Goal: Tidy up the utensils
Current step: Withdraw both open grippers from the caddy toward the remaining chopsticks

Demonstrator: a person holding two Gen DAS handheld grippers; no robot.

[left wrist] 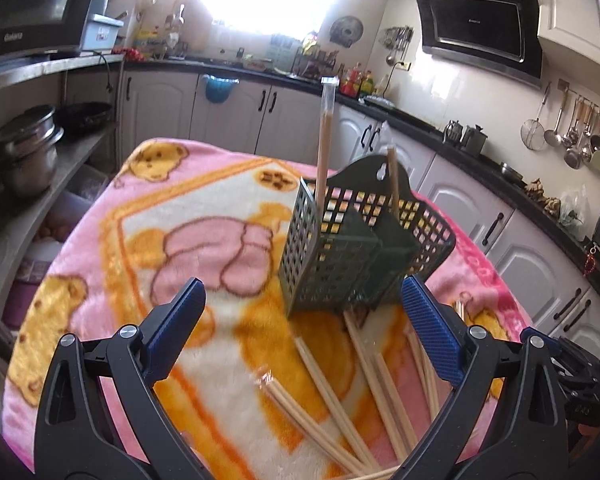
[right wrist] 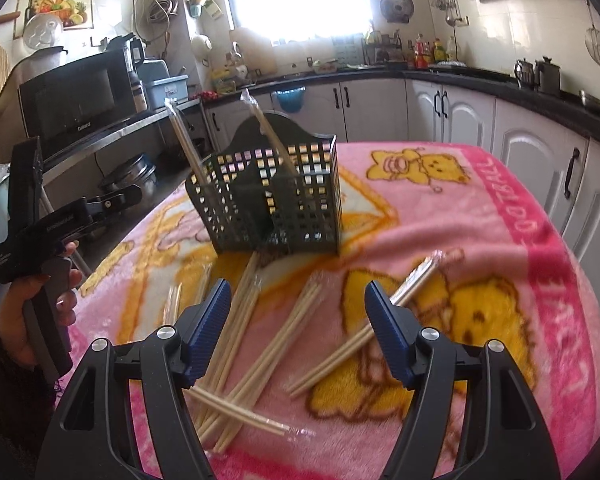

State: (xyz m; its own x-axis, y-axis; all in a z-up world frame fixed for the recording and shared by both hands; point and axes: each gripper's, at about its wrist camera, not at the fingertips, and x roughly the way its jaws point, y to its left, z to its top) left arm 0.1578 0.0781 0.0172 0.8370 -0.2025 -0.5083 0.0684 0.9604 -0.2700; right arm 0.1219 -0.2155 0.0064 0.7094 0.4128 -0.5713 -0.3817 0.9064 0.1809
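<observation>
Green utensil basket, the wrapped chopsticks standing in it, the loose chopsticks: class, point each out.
Green utensil basket [right wrist: 300,216]: right wrist view, front mesh wall.
Standing wrapped chopsticks [left wrist: 323,152]: left wrist view, mid-shaft.
Loose chopsticks [right wrist: 280,344]: right wrist view, mid-shaft.

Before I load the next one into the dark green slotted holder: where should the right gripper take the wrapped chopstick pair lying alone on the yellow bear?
Grip the wrapped pale wooden chopstick pair near its middle, coming from above with the right gripper and its jaws set across the shaft. It lies flat on the pink bear blanket, slanting away to the right, apart from the crossed pile, so mid-shaft is probably clear of neighbours and balanced.
</observation>
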